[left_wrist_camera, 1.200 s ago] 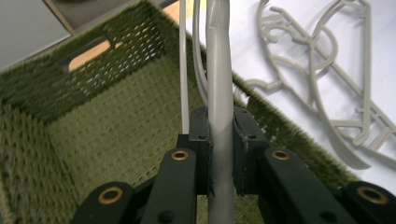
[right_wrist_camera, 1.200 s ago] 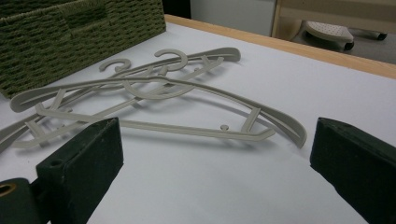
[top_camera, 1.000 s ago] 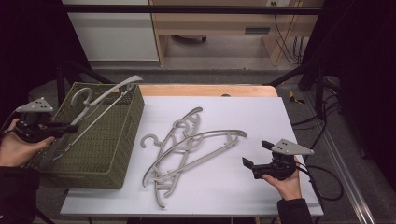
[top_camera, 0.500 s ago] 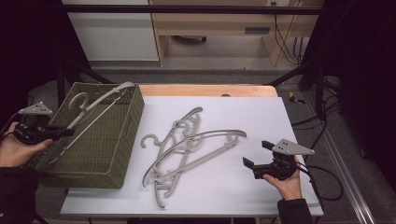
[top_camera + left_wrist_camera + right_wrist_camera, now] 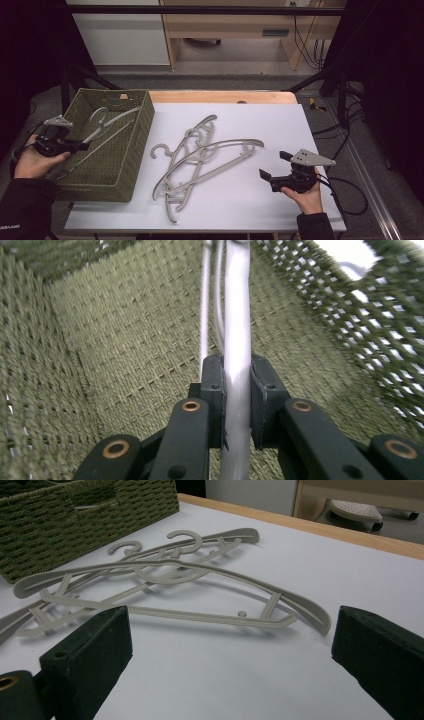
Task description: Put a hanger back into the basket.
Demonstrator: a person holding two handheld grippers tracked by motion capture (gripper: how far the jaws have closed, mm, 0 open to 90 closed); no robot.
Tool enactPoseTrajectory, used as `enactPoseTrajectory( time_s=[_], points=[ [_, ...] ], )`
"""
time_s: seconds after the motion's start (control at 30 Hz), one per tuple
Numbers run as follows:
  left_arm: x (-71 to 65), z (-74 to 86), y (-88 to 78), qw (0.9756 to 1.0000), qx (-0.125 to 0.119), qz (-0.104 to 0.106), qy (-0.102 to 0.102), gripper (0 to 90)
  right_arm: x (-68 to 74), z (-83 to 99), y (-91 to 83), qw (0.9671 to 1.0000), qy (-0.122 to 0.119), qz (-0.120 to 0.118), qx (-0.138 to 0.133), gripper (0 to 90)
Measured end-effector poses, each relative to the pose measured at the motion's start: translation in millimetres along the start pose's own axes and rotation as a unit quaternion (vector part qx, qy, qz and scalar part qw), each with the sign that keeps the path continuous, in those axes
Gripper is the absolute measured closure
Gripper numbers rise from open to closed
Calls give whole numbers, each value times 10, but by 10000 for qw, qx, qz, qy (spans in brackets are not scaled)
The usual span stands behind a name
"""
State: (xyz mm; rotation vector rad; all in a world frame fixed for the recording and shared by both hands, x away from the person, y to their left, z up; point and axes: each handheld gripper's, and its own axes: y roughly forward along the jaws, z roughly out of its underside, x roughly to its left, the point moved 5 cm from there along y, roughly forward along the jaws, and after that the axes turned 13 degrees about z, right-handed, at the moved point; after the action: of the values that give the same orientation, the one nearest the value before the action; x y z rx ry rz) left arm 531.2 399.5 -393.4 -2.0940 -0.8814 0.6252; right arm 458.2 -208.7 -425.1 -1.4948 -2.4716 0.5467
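Note:
A grey plastic hanger (image 5: 102, 127) lies slanted inside the green woven basket (image 5: 131, 142) at the table's left. My left gripper (image 5: 80, 146) is shut on this hanger's arm (image 5: 236, 355) low in the basket. Several more grey hangers (image 5: 200, 155) lie in a loose pile on the white table top (image 5: 280, 125), also seen as hangers (image 5: 170, 580) in the right gripper view. My right gripper (image 5: 272, 165) stands open at the front right, a little right of the pile, with nothing between its pads (image 5: 95, 645).
The basket's woven wall (image 5: 75, 520) stands beyond the pile at the left. A wooden strip (image 5: 220, 96) runs along the table's far edge. Cables (image 5: 345, 185) trail off the right side. Black frame bars (image 5: 320, 80) rise behind the table.
My left gripper has lowered the held hanger from above the basket's rim down into the basket. The right gripper has stayed where it was.

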Motion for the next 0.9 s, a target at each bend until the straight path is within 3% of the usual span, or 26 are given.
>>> enactPoseTrajectory(
  time_s=[0.13, 0.17, 0.2, 0.23, 0.27, 0.37, 0.47, 0.5, 0.63, 0.73, 0.8, 0.9],
  points=[
    [44, 7, 77, 9997, 43, -47, -216, 780, 2, 0, 0, 10000, -5, -9, -1, 32],
    [97, 24, 77, 9991, 11, -255, -325, 777, 4, 0, -1, 10000, -4, -18, 4, 32],
    [97, 24, 77, 9991, 11, -255, -325, 774, 4, 0, -1, 10000, -4, -18, 4, 32],
    [165, 51, 61, 9976, -31, -489, -497, 769, 8, 2, -1, 10000, 2, -39, 12, 32],
    [165, 51, 61, 9976, -31, -489, -497, 765, 8, 2, -1, 10000, 2, -39, 12, 32],
    [280, 118, 46, 9927, 102, -907, -790, 758, 6, 4, 8, 10000, -18, -13, 14, 32],
    [324, 150, 47, 9908, 189, -1019, -868, 748, 10, 5, 11, 10000, -17, -24, 17, 32],
    [363, 176, 30, 9888, 176, -1164, -923, 715, 9, 5, 11, 10000, -19, -21, 16, 32],
    [361, 179, -58, 9883, -70, -1132, -1015, 691, 8, 4, 6, 10000, -9, -26, 15, 32],
    [322, 152, -125, 9893, -187, -1102, -943, 639, 8, 3, 1, 10000, 4, -18, 20, 32],
    [204, 78, -223, 9904, -515, -1007, -793, 590, 3, -1, -5, 10000, 5, -9, 3, 32],
    [30, -15, -285, 9900, -923, -881, -605, 521, -2, -7, -15, 10000, 21, 0, -20, 32]
  ],
)
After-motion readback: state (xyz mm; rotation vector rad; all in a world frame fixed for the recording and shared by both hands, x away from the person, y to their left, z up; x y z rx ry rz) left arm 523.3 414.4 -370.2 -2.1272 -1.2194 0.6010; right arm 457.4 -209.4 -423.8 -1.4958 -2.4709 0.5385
